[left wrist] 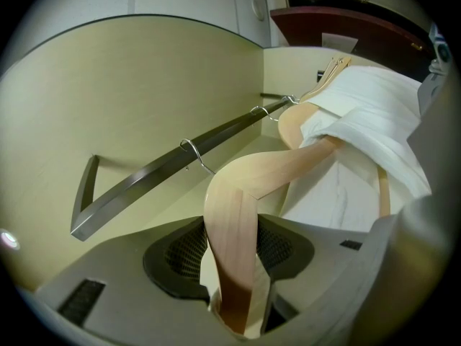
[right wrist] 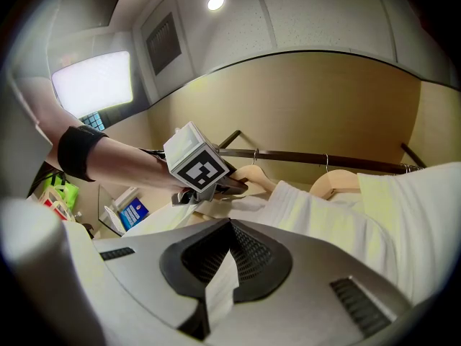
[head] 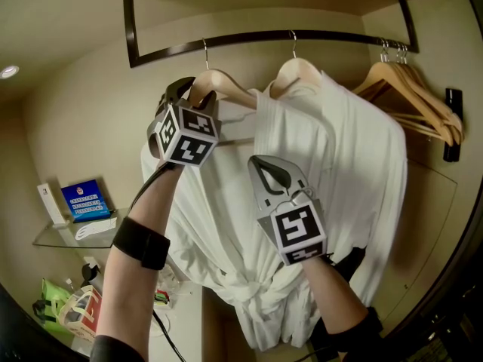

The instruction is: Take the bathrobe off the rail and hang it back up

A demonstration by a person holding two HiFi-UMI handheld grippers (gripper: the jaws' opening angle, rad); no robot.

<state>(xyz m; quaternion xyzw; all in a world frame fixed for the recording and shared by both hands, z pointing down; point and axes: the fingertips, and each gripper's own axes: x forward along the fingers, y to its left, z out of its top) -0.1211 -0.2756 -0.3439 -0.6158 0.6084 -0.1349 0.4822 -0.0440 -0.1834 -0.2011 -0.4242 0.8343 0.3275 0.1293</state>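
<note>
Your left gripper [head: 186,93] is clenched on the near arm of a wooden hanger [head: 229,87], and the hook of this hanger sits on the rail [head: 332,35]. The far arm of the hanger goes under the white bathrobe [head: 339,164]. The bathrobe hangs from the rail in front of you, with its belt knotted low. Your right gripper [head: 269,169] is closed tight on a thin fold of the bathrobe cloth, at the front. A second hanger [head: 298,71] hangs just beside the first one. Some bare hangers [head: 419,100] hang at the right end of the rail.
</note>
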